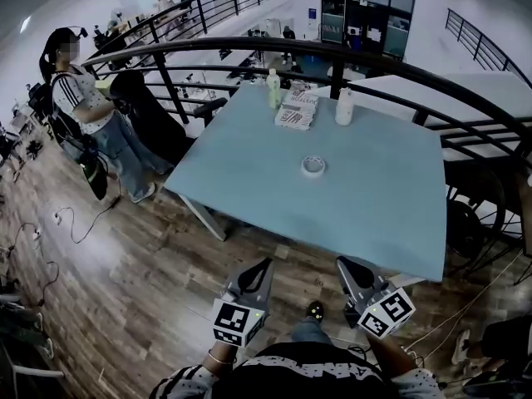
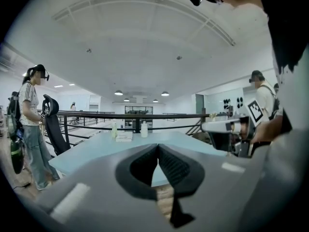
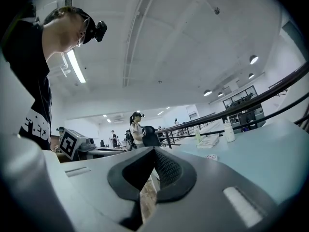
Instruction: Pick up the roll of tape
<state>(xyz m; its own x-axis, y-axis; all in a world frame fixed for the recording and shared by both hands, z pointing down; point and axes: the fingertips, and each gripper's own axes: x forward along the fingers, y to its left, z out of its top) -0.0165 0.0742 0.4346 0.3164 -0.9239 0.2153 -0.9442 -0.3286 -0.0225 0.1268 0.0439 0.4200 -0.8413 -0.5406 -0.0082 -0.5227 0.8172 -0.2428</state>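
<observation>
My left claw (image 1: 264,264) and right claw (image 1: 342,264) are both closed and empty, short of the worktop (image 1: 374,214). The tape (image 1: 312,165) lies untouched mid-worktop, so I judge the reach and grasp are all still to do.

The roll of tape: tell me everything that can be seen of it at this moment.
The roll of tape is a small, pale whitish ring with an open centre. It lies flat, hole facing up, near the middle of the light blue table. It sits alone, and the stack of printed papers lies well behind it, toward the railing. Only the table top touches it. It is too small in view to tell its material or how much tape is left.
</observation>
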